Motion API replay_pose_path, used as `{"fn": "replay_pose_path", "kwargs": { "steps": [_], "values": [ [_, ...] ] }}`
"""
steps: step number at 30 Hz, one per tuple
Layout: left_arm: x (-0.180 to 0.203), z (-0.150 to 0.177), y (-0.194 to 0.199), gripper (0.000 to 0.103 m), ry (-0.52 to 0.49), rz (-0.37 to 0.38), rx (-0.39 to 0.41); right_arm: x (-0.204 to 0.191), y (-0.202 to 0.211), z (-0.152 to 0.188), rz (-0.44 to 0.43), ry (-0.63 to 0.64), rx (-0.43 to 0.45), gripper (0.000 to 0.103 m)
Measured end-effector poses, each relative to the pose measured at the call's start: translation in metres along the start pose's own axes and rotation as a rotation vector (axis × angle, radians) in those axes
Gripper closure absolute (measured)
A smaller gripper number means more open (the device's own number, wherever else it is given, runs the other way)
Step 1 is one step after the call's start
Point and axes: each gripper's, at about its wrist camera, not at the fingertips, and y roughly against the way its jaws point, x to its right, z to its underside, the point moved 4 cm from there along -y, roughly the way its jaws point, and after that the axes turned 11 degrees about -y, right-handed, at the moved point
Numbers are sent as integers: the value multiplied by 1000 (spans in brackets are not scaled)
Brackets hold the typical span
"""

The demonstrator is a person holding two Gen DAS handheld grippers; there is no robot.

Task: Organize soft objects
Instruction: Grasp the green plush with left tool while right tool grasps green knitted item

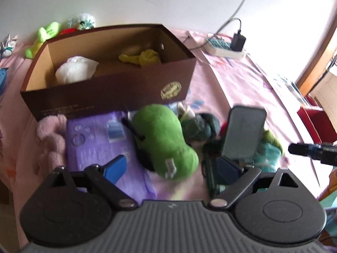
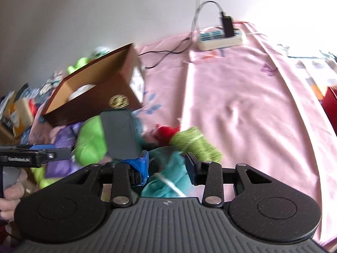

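**Getting the green plush into the box w/o dragging the whole pile**

Left gripper (image 1: pixel 170 147) is spread wide, fingers released, sitting right over the fat green plush (image 1: pixel 166 139). Nothing grabbed yet afaict. The plush lies on the pink bedsheet (image 1: pixel 242 88), just in front of the brown box (image 1: pixel 109 88), half on a purple pack (image 1: pixel 94 139) and touching the dark green toy (image 1: pixel 200 126) next to it.

Right gripper (image 2: pixel 166 162) is over the teal fabric thing (image 2: pixel 168 179), w/ the light green yarn-ish toy (image 2: pixel 195 143) just past its tip. Jaws look parted w/ fabric between them, but it's blurry, so can't tell if it's really pinching or just hovering.

Box already has a white plush (image 1: pixel 75 69) and a yellow one (image 1: pixel 145 57), w/ room in the middle.

Tips imo:
- come down across the plush's narrow waist, not the fat end, so it won't squirt out
- close slow, it'll squish
- lift straight up first so the neighbour toy and the sewn tag (image 1: pixel 170 166) don't snag
- clear the box's front wall before moving over it, then drop in the gap btw white and yellow
- keep the right one out of the left's path, they're close
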Motion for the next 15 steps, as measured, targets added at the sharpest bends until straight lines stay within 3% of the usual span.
{"fn": "replay_pose_path", "kwargs": {
  "steps": [4,10,15],
  "values": [
    [-8,-14,-8,10,18,-13,37,16,-11,-8,10,-88,-3,82],
    [-4,-21,-30,10,-98,-14,13,39,-25,-18,-2,-214,-27,82],
    [3,-26,-47,10,-166,13,0,44,-34,-23,-23,-228,-55,82]
  ]
}}
